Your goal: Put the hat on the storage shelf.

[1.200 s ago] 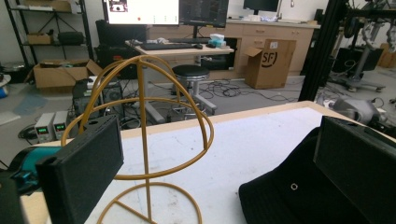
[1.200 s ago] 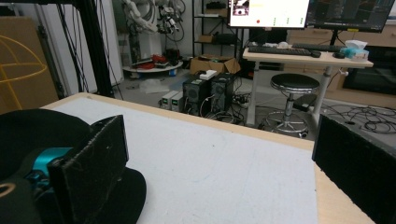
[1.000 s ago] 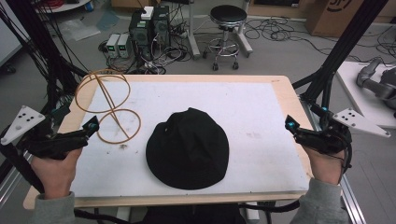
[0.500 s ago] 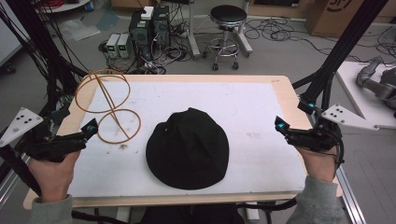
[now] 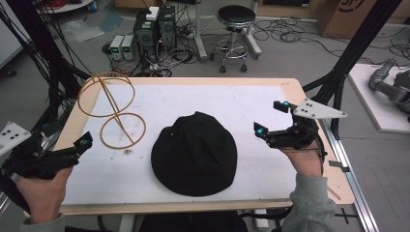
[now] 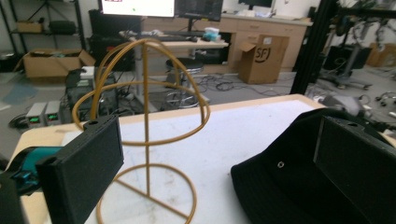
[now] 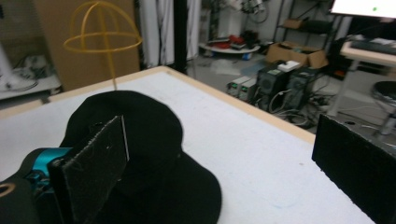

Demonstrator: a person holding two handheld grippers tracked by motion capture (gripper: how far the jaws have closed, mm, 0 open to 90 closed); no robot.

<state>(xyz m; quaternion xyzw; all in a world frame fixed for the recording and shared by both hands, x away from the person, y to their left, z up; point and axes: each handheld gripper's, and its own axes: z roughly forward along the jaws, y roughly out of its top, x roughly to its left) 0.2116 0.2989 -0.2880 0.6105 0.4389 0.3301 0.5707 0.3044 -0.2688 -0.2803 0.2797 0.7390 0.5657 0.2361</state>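
Black hat [image 5: 194, 153] seen flat, crown up, round brim spread, near front edge of white surface [image 5: 251, 104], midway between side edges. Gold wire stand [image 5: 112, 112] upright near left edge. Left tool [image 5: 72, 149] held wide over front left corner; right tool [image 5: 273, 121] wide near right edge. Small eyelet in hat fabric seen in left gripper view; stand's dome shape clearer there.

Cardboard box [image 6: 261, 58], far on the floor in the left gripper view: black letters "SF" in a rounded logo on its side.
Cardboard box [image 5: 348, 17], far right in the high view: part of a dark round logo, cut off by the frame edge, letters unreadable.
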